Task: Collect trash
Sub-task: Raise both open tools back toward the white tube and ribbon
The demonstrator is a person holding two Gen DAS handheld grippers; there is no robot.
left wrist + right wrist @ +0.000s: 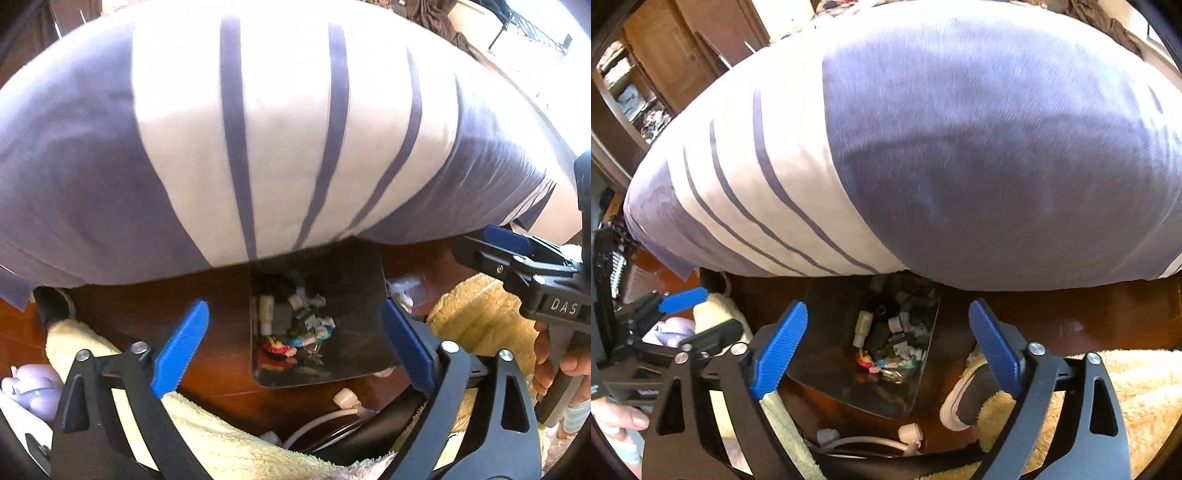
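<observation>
Several small scraps of trash (295, 332) lie in the bin (354, 295) below the pillow (258, 129): light, crushable wrappers and a stiff little bottle (863, 326); pinch mid-body. Left gripper (295, 350) and right gripper (886, 349) gape wide, empty, above the bin.

That big striped pillow (258, 129) eats most of both my views and runs off the top and sides, so I can't see its full shape. It also covers the far edge of the dark bin (354, 280) in the lower middle. The junk inside (291, 325) is too small and jumbled to name, apart from maybe a little bottle (862, 326). The shelves (631, 92) in the upper left of the right view are just a blur. My hand (554, 354) is cut off at the right edge.
</observation>
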